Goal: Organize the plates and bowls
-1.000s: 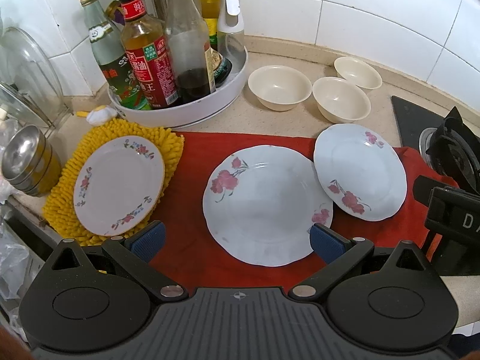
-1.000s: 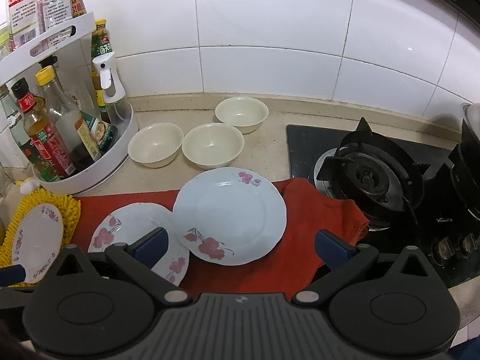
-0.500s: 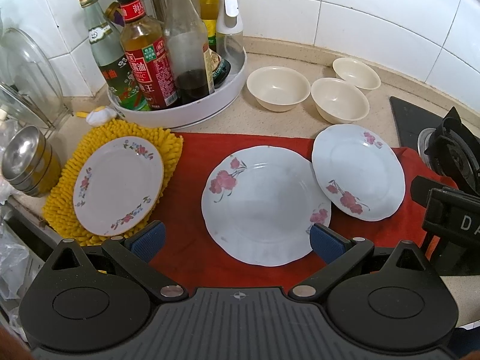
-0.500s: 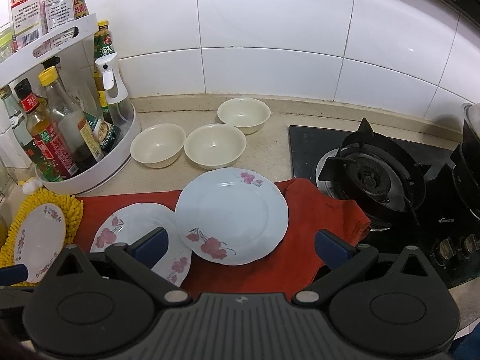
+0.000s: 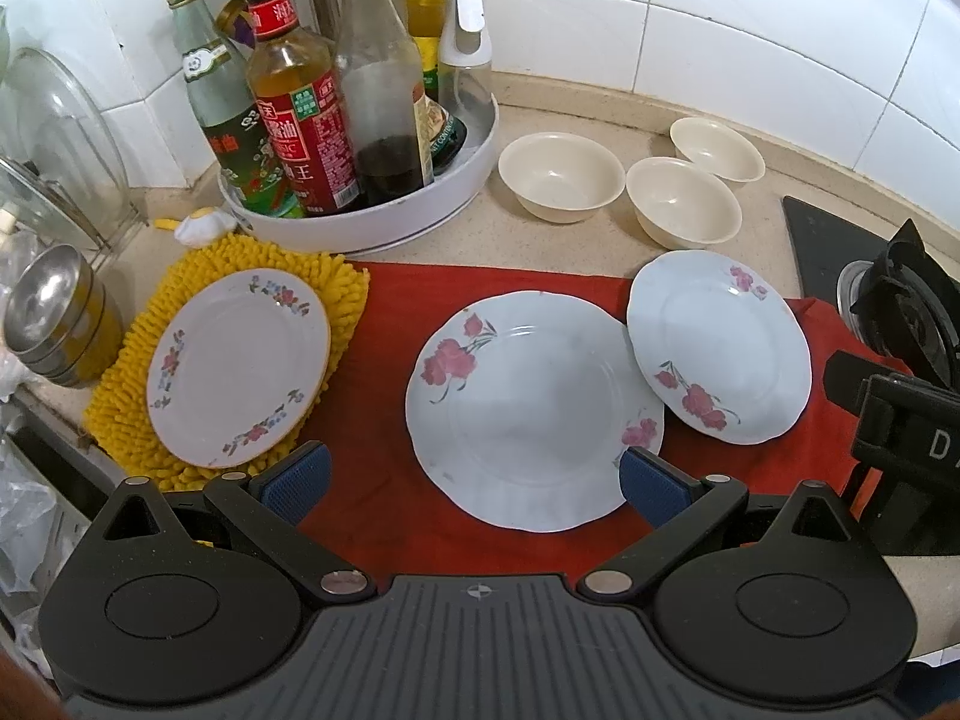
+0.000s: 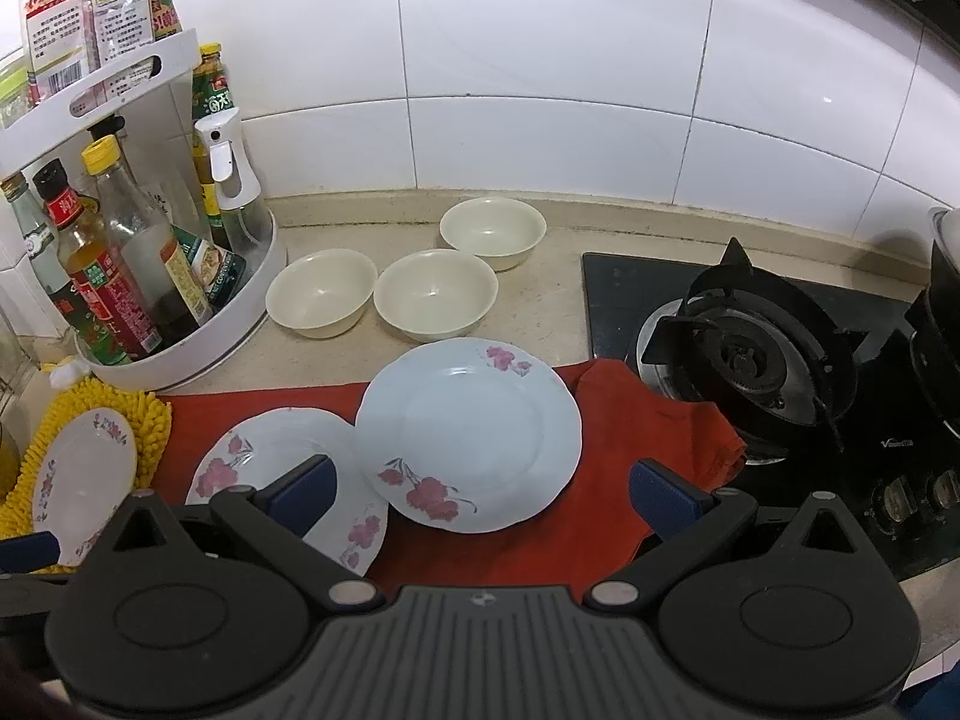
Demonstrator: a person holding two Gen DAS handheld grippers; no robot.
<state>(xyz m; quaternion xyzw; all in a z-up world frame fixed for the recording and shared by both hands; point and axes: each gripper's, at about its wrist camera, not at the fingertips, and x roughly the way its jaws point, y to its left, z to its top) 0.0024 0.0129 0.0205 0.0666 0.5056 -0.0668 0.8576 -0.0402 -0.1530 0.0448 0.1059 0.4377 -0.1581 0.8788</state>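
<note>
Kitchen counter: both the left gripper (image 5: 474, 483) and right gripper (image 6: 480, 483) hang spread above plates; stove (image 6: 900, 444) lettering blurred.

Home kitchen, white tiled wall (image 6: 540, 60), gas stove (image 6: 750, 354), condiment bottles (image 5: 312, 120), stone countertop (image 5: 540, 252)

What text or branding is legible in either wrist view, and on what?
"D": white letter on the black block at the right edge of the left view; the rest is cut off.
Stove front: a white logo starting with "V", the rest blurred.
Red-label bottle: large Chinese characters, not reliably readable.
Packets on the rack's upper shelf: print too small.
Plates, bowls: no text.
</note>
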